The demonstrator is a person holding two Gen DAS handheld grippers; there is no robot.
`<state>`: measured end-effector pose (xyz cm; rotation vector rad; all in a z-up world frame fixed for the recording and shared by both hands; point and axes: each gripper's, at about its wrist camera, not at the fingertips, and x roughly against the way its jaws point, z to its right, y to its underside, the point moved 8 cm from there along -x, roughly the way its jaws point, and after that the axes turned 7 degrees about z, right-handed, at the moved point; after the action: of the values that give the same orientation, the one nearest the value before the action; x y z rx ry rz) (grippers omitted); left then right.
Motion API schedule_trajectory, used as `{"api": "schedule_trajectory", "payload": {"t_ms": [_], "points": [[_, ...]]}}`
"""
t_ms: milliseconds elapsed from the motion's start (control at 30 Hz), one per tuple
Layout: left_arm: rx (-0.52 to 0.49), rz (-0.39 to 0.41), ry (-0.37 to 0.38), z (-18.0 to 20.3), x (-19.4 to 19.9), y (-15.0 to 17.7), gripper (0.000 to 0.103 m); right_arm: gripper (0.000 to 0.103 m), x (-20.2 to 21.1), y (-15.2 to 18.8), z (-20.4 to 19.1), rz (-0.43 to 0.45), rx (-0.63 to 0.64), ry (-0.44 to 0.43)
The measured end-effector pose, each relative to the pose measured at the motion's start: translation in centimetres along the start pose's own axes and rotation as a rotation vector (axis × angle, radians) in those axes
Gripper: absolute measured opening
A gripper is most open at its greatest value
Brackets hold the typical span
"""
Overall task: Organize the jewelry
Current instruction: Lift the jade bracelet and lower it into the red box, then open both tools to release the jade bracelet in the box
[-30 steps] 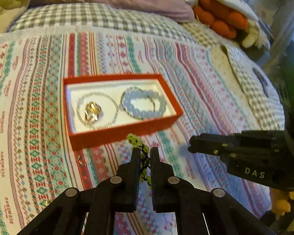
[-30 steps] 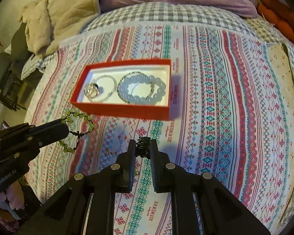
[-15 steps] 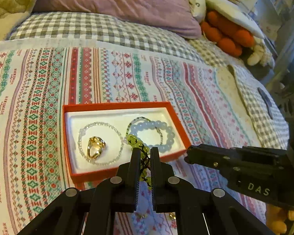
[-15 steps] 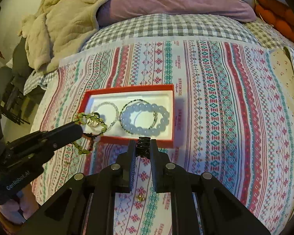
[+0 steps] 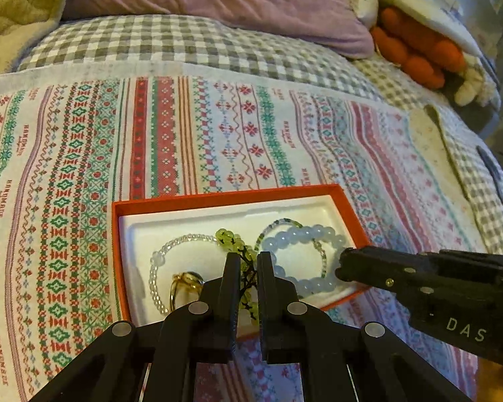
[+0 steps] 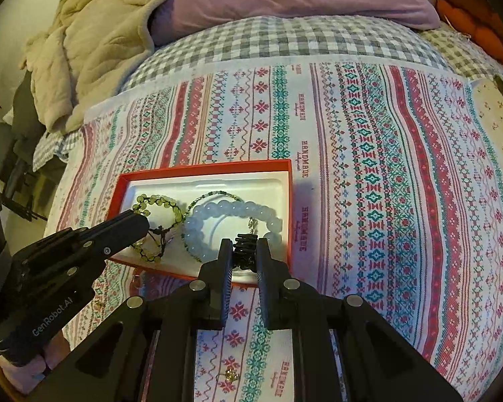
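Above the orange box [image 5: 347, 212], left tongs [image 5: 248, 264] clamped on green bead bracelet [image 5: 233, 239]. At 3 o'clock, right tongs [image 6: 244, 251] pinching small black object [image 6: 245, 248].

Bracelets crowd the orange box [image 6: 286, 201]; bare patterned blanket [image 6: 402, 201] lies open to its right side.

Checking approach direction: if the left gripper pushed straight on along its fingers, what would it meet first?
The left gripper, shut on the green beaded bracelet, points into the orange box; probably its white liner near the clear bead bracelet, though depth is unclear.
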<state>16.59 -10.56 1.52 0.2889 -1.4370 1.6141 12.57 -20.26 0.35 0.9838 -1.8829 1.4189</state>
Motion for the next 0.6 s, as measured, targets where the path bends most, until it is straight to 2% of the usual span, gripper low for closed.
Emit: {"api": "schedule_trajectory", "payload": {"t_ms": [333, 400, 533, 600], "points": [[-0.011, -0.010, -0.004, 0.3, 0.3, -0.2, 0.007, 0.017, 0.5, -0.6, 0.3, 0.013, -0.020, -0.017], [-0.015, -0.011, 0.001, 0.5, 0.7, -0.2, 0.009, 0.018, 0.8, -0.7, 0.3, 0.020, -0.015, -0.012], [-0.036, -0.012, -0.004, 0.7, 1.5, -0.1, 0.024, 0.020, 1.4, -0.6, 0.2, 0.020, -0.008, -0.014], [-0.045, -0.016, -0.011, 0.8, 1.9, 0.1, 0.027, 0.022, 1.8, -0.4, 0.1, 0.020, -0.004, -0.016]]}}
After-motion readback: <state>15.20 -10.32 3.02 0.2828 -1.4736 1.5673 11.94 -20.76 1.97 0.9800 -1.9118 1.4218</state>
